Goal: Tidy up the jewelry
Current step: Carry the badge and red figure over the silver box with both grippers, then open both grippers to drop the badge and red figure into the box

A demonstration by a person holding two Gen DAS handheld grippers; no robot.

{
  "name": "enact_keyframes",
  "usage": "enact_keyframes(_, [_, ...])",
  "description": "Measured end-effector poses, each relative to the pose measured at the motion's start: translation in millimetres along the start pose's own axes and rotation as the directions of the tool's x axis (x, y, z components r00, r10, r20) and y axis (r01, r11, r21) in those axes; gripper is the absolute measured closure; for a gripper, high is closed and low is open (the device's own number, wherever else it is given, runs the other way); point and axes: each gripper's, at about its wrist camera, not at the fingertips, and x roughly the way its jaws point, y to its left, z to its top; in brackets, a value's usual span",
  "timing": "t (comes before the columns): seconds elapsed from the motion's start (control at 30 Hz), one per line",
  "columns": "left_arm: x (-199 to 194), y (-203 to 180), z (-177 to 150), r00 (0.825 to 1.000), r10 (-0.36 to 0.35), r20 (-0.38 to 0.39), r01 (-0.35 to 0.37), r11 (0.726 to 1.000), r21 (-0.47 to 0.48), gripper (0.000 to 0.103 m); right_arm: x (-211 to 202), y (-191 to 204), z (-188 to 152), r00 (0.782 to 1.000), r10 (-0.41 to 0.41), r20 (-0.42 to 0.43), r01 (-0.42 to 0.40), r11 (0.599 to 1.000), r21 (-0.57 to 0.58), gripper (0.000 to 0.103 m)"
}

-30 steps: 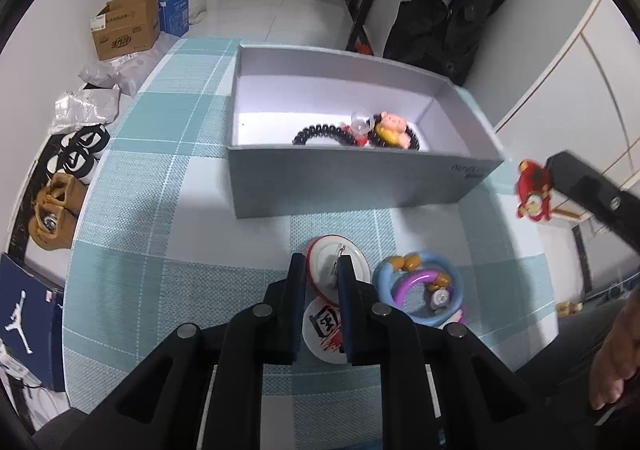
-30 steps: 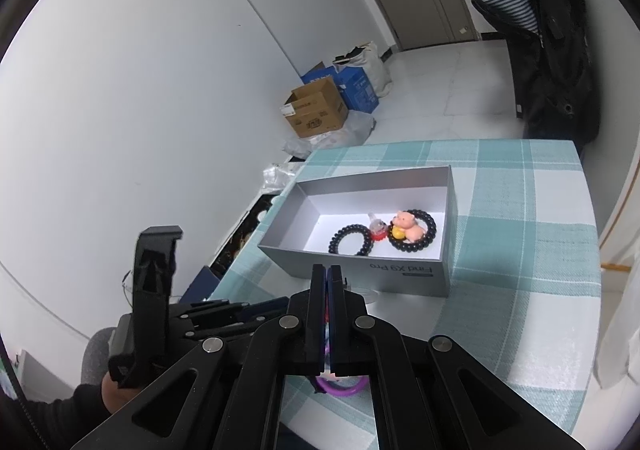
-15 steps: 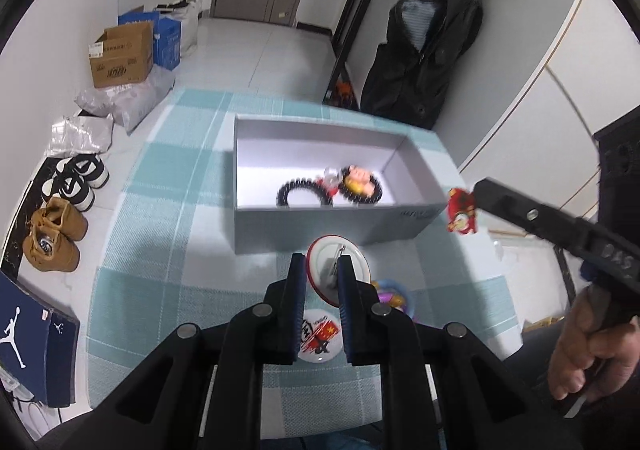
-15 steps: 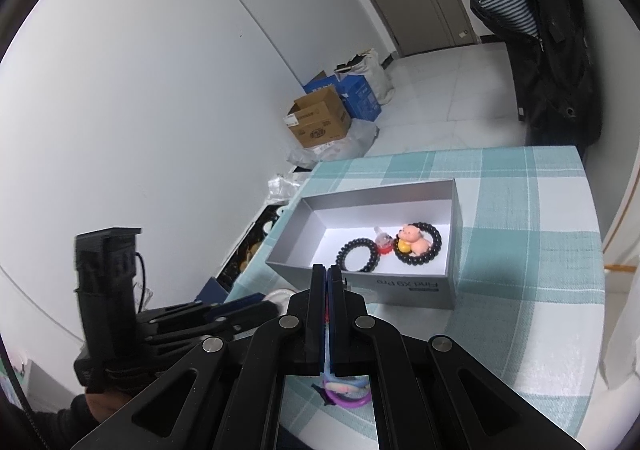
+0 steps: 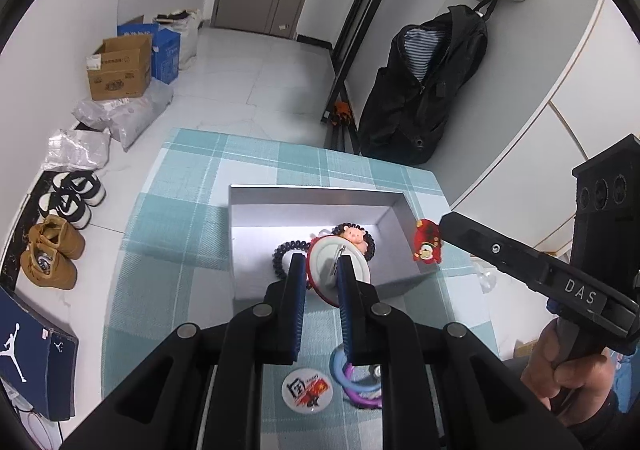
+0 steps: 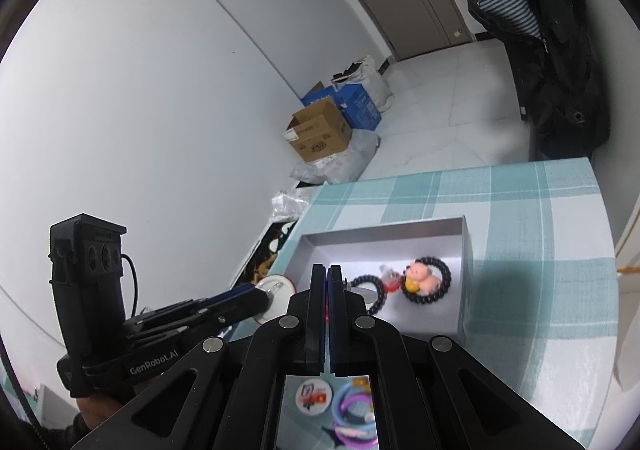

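Observation:
My left gripper (image 5: 318, 264) is shut on a round pin badge (image 5: 325, 256), back side and pin showing, held high above the front wall of the grey box (image 5: 256, 282). My right gripper (image 6: 327, 270) is shut on a small red charm (image 5: 427, 241), held above the box's right end; the charm is hidden in the right wrist view. In the box lie a black bead bracelet (image 6: 366, 282) and another with a pink pig charm (image 6: 426, 277). On the table remain a printed badge (image 5: 306, 390) and blue and purple rings (image 5: 360, 386).
The box (image 6: 464, 250) sits on a teal checked tablecloth (image 5: 180, 218). On the floor are shoes (image 5: 52, 254), cardboard boxes (image 5: 118, 68) and plastic bags. A black jacket (image 5: 424, 90) hangs at the back right.
Both grippers rose well above the table. The left one carried the badge up and forward over the box front. The right one brought the red charm to the box's right end.

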Motion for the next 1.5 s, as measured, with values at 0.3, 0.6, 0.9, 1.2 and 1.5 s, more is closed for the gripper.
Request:
enact_keyframes(0.3, [24.4, 6.9, 21.1, 0.998, -0.038, -0.049, 0.036, 0.999, -0.026, 0.092, 18.8, -3.7, 17.3, 1.000, -0.003, -0.009, 0.004, 1.000, 0.024, 0.103])
enact_keyframes(0.6, [43.4, 6.3, 26.4, 0.994, -0.053, -0.094, 0.050, 0.998, -0.043, 0.092, 35.6, -18.2, 23.5, 0.999, -0.034, -0.038, 0.037, 0.998, 0.060, 0.103])
enact_keyframes(0.9, [57.2, 6.0, 28.8, 0.992, -0.046, -0.115, 0.040, 0.997, -0.061, 0.092, 49.4, -28.1, 22.7, 0.995, -0.059, -0.079, 0.065, 0.995, 0.078, 0.103])
enact_keyframes(1.2, [61.0, 14.9, 26.7, 0.990, -0.056, -0.130, 0.040, 0.992, -0.122, 0.092, 51.3, -29.7, 17.6, 0.993, -0.065, -0.100, 0.074, 0.994, 0.082, 0.100])
enact_keyframes(1.5, [50.5, 12.6, 27.5, 0.996, -0.031, -0.078, 0.021, 0.992, -0.123, 0.048, 49.2, -26.1, 10.7, 0.991, -0.088, -0.099, 0.094, 0.994, 0.062, 0.095])
